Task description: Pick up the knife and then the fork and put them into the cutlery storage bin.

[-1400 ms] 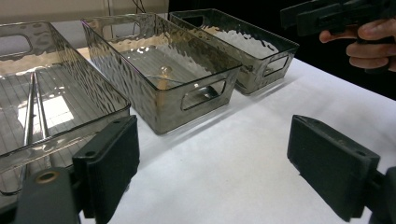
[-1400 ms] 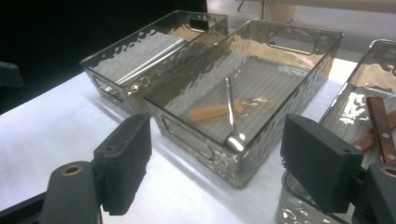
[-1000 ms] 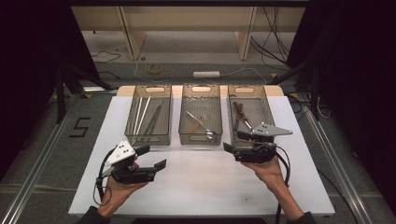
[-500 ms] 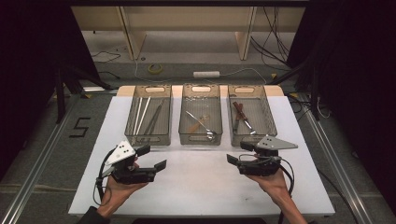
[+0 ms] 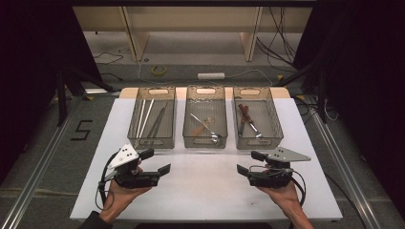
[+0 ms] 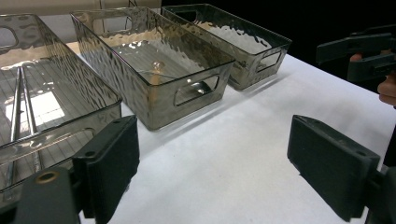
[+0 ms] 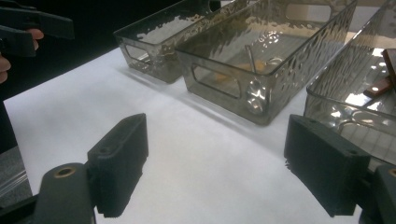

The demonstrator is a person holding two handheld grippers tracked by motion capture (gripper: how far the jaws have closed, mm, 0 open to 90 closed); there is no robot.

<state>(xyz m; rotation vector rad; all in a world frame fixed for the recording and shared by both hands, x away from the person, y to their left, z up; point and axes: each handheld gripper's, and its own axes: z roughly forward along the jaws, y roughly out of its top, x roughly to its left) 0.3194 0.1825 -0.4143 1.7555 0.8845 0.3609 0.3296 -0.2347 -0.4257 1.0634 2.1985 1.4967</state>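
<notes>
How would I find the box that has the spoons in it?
Look at the white table: three see-through boxes stand in a row along its far edge. Take the middle box, between the left box with long thin sticks and the right box with brown-handled tools. It holds a shiny metal spoon crossed over a wooden one.

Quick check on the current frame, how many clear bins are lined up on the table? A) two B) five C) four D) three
D: three clear bins sit side by side on the white table: the left bin, the middle bin and the right bin, each with utensils inside.
</notes>
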